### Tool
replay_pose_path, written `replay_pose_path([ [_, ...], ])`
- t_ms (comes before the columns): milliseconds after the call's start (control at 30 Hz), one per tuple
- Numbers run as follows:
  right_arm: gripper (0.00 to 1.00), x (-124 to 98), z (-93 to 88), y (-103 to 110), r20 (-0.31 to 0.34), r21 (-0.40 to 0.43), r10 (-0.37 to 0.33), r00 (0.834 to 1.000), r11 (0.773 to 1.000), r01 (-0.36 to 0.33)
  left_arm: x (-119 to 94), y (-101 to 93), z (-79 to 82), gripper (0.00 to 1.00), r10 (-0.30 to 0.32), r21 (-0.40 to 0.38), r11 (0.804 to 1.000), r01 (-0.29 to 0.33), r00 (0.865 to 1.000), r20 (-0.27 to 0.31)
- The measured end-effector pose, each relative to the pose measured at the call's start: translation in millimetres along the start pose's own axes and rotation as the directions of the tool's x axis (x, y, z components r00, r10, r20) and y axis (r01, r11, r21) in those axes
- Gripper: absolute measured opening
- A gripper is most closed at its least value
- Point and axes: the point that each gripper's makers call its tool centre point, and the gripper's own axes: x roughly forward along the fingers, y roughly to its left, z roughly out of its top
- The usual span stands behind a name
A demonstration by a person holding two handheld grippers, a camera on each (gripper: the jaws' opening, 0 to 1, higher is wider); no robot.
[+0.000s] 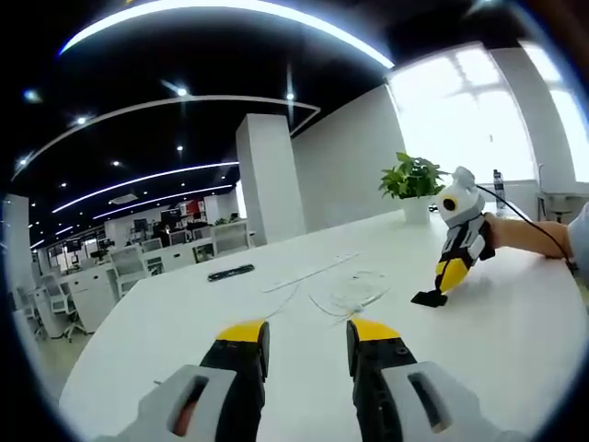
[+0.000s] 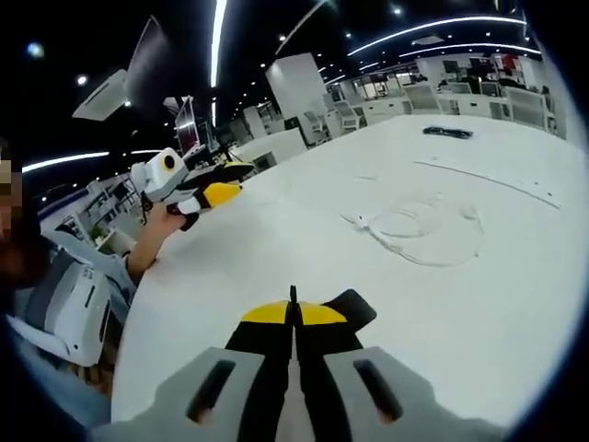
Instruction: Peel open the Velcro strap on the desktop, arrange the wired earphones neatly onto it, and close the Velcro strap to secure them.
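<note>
The left gripper [image 1: 307, 336] hovers with jaws parted; the right gripper [image 2: 294, 313] has jaws pressed together, tips lowered.

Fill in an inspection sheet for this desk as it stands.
Surface: white table, mostly bare.
Job's things: wired earphones loosely coiled, unsecured; dark strap-like strip farther off, apart from them.
Clutter: thin white line beyond the earphones, unidentified.
Grippers: left gripper fingers open, holding nothing; right gripper fingers shut, small black piece at the tips, unidentified.
Cables: black lead running back from the right gripper.
Surroundings: potted plant, pillar, office desks, bright window.
</note>
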Motion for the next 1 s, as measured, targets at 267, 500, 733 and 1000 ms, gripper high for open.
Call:
replay_pose_path([
  [267, 0.03, -1.9, -1.4, 0.4, -0.025, 0.0, 0.0, 1.0, 1.0, 0.0, 0.0, -1.6, -1.3, 0.37, -0.001, 0.004, 1.0, 0.001, 1.0, -0.004],
  [500, 0.03, -2.2, -5.1, 4.5, -0.065, -0.02, -0.004, 0.998, 1.0, 0.003, -0.3, -1.6, -1.3, 0.37, 0.001, 0.003, 1.0, -0.001, 1.0, -0.004],
  [733, 0.03, -2.5, -7.8, 16.1, -0.118, -0.056, -0.005, 0.993, 0.998, -0.002, 0.0, -2.1, -2.0, 0.37, 0.0, 0.003, 1.0, 0.0, 1.0, -0.007],
  [1000, 0.03, -4.4, -11.9, 27.2, -0.186, -0.099, -0.043, 0.982, 0.995, 0.025, 0.5, -1.9, -3.7, 0.37, 0.001, 0.003, 1.0, -0.001, 1.0, -0.013],
])
